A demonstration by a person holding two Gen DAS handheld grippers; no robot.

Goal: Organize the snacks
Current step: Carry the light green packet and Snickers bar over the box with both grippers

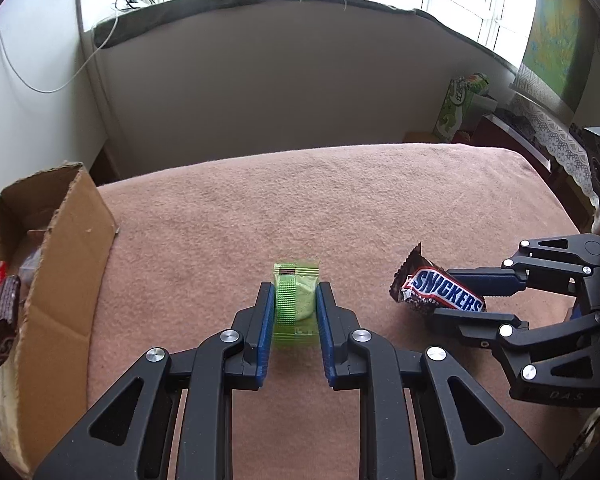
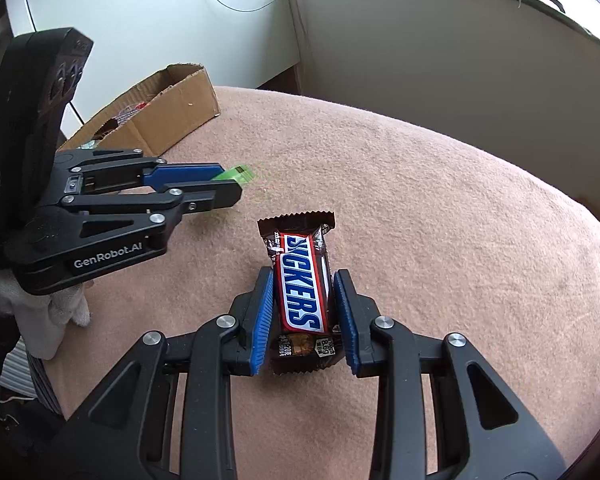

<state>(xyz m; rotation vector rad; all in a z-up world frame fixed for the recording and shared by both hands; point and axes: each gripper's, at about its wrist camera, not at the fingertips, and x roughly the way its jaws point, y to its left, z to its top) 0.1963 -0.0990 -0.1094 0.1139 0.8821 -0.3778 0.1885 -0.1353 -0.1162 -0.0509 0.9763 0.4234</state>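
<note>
Both grippers are chunky black plastic linkages with silver rivets and ribbed blue pads (image 2: pixel 260 320). The left gripper (image 2: pixel 228 184) says GenRobot.AI in white, with a white glove (image 2: pixel 66 304) behind it.

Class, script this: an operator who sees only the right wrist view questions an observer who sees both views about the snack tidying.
Operator: My right claw grips the Snickers bar. Is the left claw really gripping that green packet?
Observer: Yes. The left wrist view shows both blue pads pressed on its sides.
Operator: What is in the cardboard box?
Observer: At least one dark snack wrapper lies inside, at the near end.
</note>
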